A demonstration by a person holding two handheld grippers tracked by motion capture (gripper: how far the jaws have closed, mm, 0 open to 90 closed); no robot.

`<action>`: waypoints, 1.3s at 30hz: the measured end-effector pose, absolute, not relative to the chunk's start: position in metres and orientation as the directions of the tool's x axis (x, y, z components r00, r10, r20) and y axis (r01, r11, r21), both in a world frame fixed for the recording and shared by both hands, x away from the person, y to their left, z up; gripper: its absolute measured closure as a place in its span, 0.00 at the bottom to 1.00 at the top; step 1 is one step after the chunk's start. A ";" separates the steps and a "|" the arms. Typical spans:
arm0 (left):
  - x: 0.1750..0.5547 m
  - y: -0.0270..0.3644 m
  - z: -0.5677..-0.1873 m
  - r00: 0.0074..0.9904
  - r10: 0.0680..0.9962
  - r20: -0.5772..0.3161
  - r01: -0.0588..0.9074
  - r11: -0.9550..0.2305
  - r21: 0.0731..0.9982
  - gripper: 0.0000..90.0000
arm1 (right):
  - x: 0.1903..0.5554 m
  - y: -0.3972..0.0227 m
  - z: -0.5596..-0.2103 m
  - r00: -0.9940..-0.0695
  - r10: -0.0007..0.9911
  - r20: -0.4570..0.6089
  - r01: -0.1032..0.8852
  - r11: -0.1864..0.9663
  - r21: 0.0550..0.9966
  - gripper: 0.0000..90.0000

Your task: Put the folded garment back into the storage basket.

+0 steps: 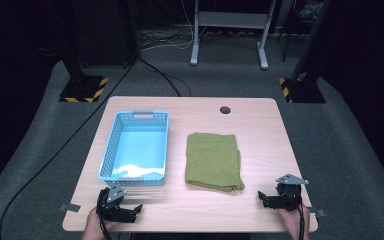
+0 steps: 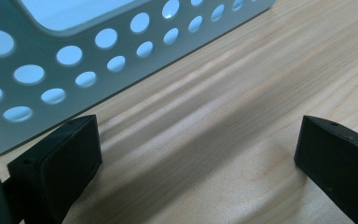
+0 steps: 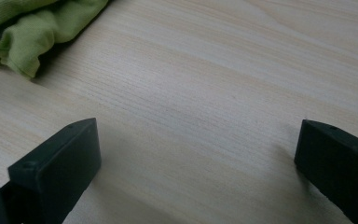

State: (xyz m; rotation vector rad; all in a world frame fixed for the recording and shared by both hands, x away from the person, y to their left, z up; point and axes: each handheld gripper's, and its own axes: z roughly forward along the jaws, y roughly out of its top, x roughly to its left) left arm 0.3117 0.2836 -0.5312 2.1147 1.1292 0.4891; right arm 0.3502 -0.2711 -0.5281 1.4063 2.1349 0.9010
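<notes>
A folded olive-green cloth (image 1: 214,161) lies flat on the wooden table (image 1: 260,120), right of a light blue perforated basket (image 1: 136,147). My left gripper (image 1: 130,212) rests near the front left edge, just in front of the basket, jaws wide open over bare wood. In the left gripper view the basket's holed wall (image 2: 74,56) fills the upper left, a short way past my left gripper (image 2: 198,154). My right gripper (image 1: 270,199) sits at the front right, open and holding nothing. In the right gripper view a corner of the cloth (image 3: 32,32) shows beyond my right gripper (image 3: 198,154).
A round cable hole (image 1: 225,110) marks the table's far edge. Beyond the table stand a white frame (image 1: 230,30) and two black posts on hazard-striped bases (image 1: 84,89), with cables on the grey floor. Bare wood runs along the table's front.
</notes>
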 end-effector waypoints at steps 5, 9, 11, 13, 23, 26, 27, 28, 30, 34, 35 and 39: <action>0.311 0.283 -0.530 0.552 0.833 0.020 0.578 -0.400 0.712 0.00 | 0.350 -0.271 -0.528 -0.394 0.919 0.000 0.642 0.275 0.716 0.00; 0.309 0.277 -0.529 0.561 0.827 0.042 0.569 -0.422 0.706 0.00 | 0.350 -0.271 -0.528 -0.395 0.919 0.000 0.641 0.276 0.716 0.00; 0.308 0.276 -0.528 0.567 0.823 0.043 0.565 -0.426 0.707 0.00 | 0.350 -0.271 -0.528 -0.395 0.919 0.000 0.641 0.276 0.716 0.00; 0.308 0.275 -0.527 0.569 0.822 0.040 0.563 -0.424 0.709 0.00 | 0.350 -0.271 -0.528 -0.397 0.918 0.000 0.641 0.277 0.716 0.00; 0.307 0.267 -0.521 0.579 0.815 0.023 0.545 -0.407 0.733 0.00 | 0.350 -0.271 -0.527 -0.403 0.915 -0.003 0.642 0.285 0.712 0.00; 0.306 0.264 -0.519 0.584 0.811 0.023 0.537 -0.408 0.738 0.00 | 0.351 -0.271 -0.527 -0.406 0.914 -0.004 0.643 0.289 0.710 0.00; 0.306 0.263 -0.518 0.586 0.810 0.022 0.534 -0.406 0.742 0.00 | 0.350 -0.271 -0.527 -0.407 0.913 -0.007 0.642 0.292 0.709 0.00; 0.306 0.262 -0.518 0.589 0.808 0.022 0.534 -0.409 0.740 0.00 | 0.350 -0.271 -0.527 -0.407 0.913 -0.007 0.642 0.292 0.709 0.00; 0.306 0.260 -0.518 0.589 0.808 0.016 0.535 -0.405 0.742 0.00 | 0.350 -0.271 -0.526 -0.412 0.911 -0.005 0.645 0.295 0.705 0.00; 0.308 0.257 -0.518 0.584 0.811 -0.005 0.543 -0.387 0.745 0.00 | 0.349 -0.270 -0.524 -0.420 0.908 0.002 0.645 0.297 0.704 0.00; 0.308 0.256 -0.518 0.587 0.809 -0.004 0.539 -0.388 0.748 0.00 | 0.348 -0.269 -0.522 -0.423 0.906 0.003 0.639 0.296 0.711 0.00; 0.309 0.249 -0.517 0.606 0.795 0.001 0.533 -0.408 0.741 0.00 | 0.346 -0.265 -0.515 -0.439 0.898 -0.016 0.620 0.316 0.718 0.00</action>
